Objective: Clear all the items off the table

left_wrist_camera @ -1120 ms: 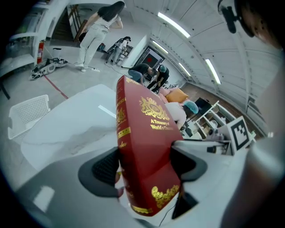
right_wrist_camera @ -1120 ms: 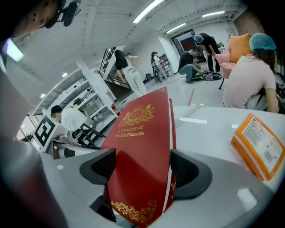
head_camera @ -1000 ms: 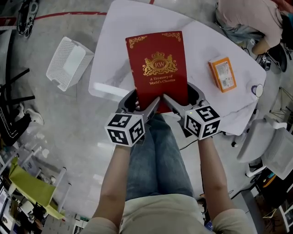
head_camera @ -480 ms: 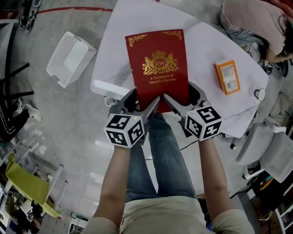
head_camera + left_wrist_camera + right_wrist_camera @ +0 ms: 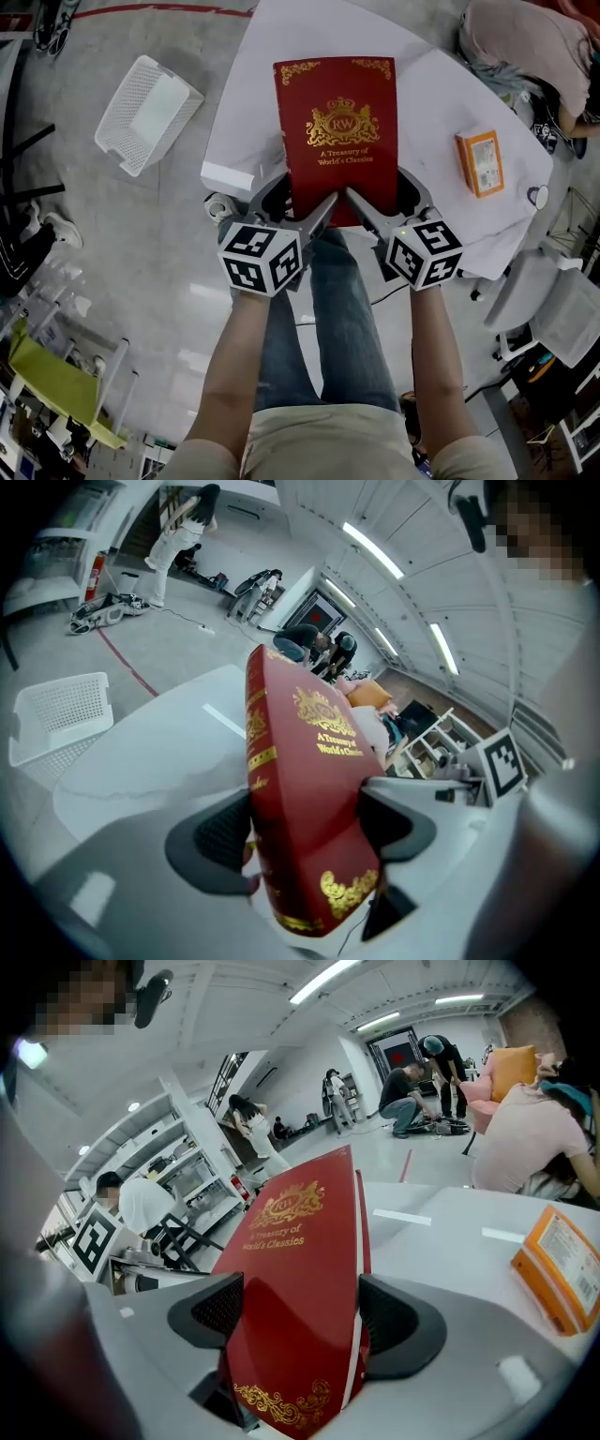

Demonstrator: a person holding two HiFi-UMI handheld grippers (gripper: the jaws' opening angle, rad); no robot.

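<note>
**Red hardback held over the table edge by two grippers**

Left gripper (image 5: 298, 204) and right gripper (image 5: 382, 202) each clamp the near end of the gilt-stamped red book (image 5: 339, 131), ribbed dark pads on glossy cover. The book is tilted up over the white table (image 5: 246, 103). Held at one end only (a slick, stiff slab), it could pivot or slip if either grip eases. Farther off are a flat orange box (image 5: 479, 162) on the tabletop and a perforated white basket (image 5: 147, 112) on the floor.

Glossy red book (image 5: 339, 131), gilt-embossed cover
</note>
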